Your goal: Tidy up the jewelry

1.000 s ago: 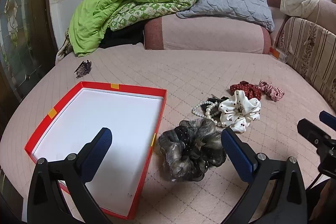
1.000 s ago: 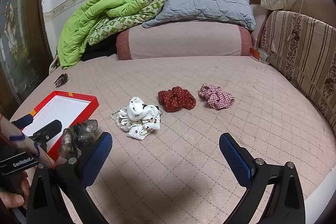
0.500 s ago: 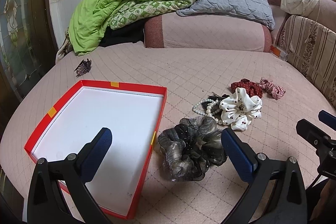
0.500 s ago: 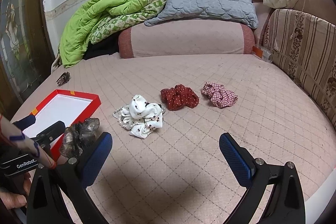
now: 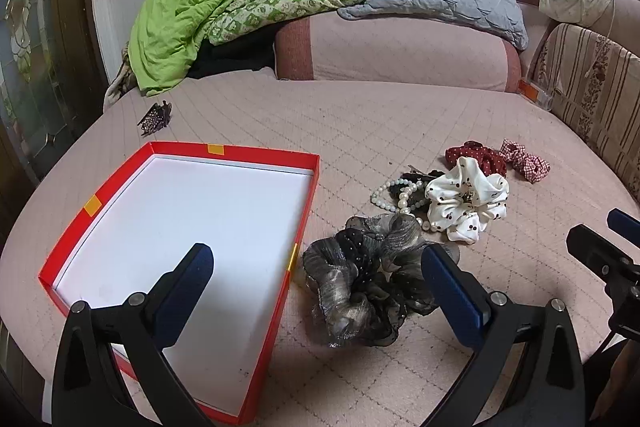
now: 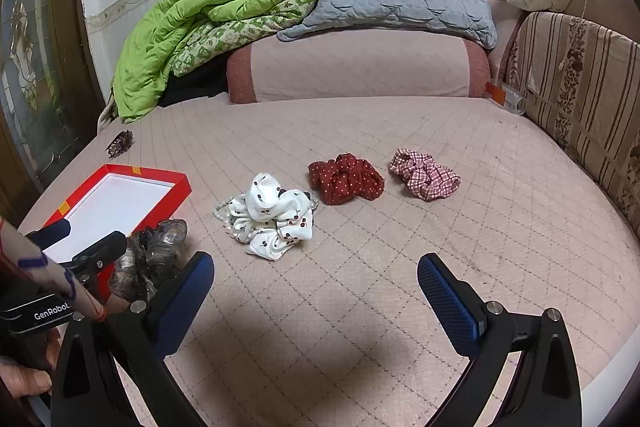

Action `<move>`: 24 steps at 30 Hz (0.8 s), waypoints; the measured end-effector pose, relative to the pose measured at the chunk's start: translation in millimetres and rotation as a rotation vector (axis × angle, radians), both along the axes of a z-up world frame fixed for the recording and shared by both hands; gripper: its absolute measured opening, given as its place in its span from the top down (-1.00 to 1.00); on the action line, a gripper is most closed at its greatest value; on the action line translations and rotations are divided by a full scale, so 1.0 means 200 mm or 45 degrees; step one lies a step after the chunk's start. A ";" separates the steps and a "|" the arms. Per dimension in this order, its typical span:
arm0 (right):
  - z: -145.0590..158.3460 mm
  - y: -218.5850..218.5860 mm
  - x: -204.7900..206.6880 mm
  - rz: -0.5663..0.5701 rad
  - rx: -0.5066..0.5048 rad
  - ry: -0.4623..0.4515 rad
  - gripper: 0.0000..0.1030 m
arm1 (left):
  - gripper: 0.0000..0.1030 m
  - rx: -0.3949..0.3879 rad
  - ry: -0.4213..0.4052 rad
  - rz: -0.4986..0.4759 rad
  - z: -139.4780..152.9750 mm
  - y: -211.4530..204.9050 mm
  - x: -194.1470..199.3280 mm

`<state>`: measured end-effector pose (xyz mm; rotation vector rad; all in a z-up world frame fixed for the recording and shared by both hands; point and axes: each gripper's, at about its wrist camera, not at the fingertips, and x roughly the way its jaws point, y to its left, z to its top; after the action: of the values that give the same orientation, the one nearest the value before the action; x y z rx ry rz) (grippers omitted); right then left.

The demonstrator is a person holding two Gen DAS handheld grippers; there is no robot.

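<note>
Fingers [image 5: 198, 267] of the left gripper [image 5: 316, 267] spread wide, empty, over the grey scrunchie [image 5: 368, 275] at lower centre beside the empty red tray [image 5: 308, 183]. Next, probably: descend, pinch it.

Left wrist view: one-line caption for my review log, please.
Open left gripper hovers over a grey-black scrunchie lying beside the red tray.

empty red tray [image 5: 256, 155], grey scrunchie [image 5: 360, 287] beside it, pearls [image 5: 394, 193] near
</note>
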<state>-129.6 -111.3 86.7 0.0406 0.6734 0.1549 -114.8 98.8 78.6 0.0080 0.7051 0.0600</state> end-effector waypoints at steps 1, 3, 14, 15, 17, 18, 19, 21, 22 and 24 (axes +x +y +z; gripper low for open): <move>0.00 0.00 0.00 0.000 0.002 0.002 -1.00 | -1.00 0.001 0.004 -0.001 -0.01 0.00 0.00; 0.00 0.00 0.00 -0.001 0.007 0.005 -1.00 | -1.00 -0.003 0.011 -0.004 -0.01 0.00 0.01; -0.03 -0.08 0.07 0.018 0.138 0.067 -0.66 | -1.00 -0.190 0.034 -0.123 0.00 0.10 0.09; -0.04 -0.09 0.10 0.021 0.159 0.095 -0.55 | -1.00 -0.208 0.034 -0.144 0.00 0.10 0.09; -0.07 -0.09 0.16 0.029 0.195 0.143 -0.48 | -0.91 -0.222 0.031 -0.169 -0.01 0.08 0.10; -0.08 -0.09 0.19 0.049 0.206 0.169 -0.48 | -0.82 -0.235 0.039 -0.181 -0.01 0.07 0.11; -0.09 -0.06 0.24 0.079 0.206 0.189 -0.48 | -0.61 -0.242 0.046 -0.185 -0.02 0.07 0.12; -0.09 -0.01 0.30 0.114 0.189 0.191 -0.48 | -0.38 -0.248 0.068 -0.199 -0.04 0.06 0.13; -0.10 0.02 0.33 0.150 0.178 0.200 -0.48 | -0.37 -0.247 0.084 -0.207 -0.05 0.06 0.14; -0.12 0.07 0.39 0.188 0.150 0.201 -0.48 | -0.37 -0.240 0.097 -0.219 -0.07 0.04 0.14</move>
<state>-52.3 -97.4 62.9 0.1176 0.8242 0.3361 -86.6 106.6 65.4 -0.1099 0.7815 -0.1728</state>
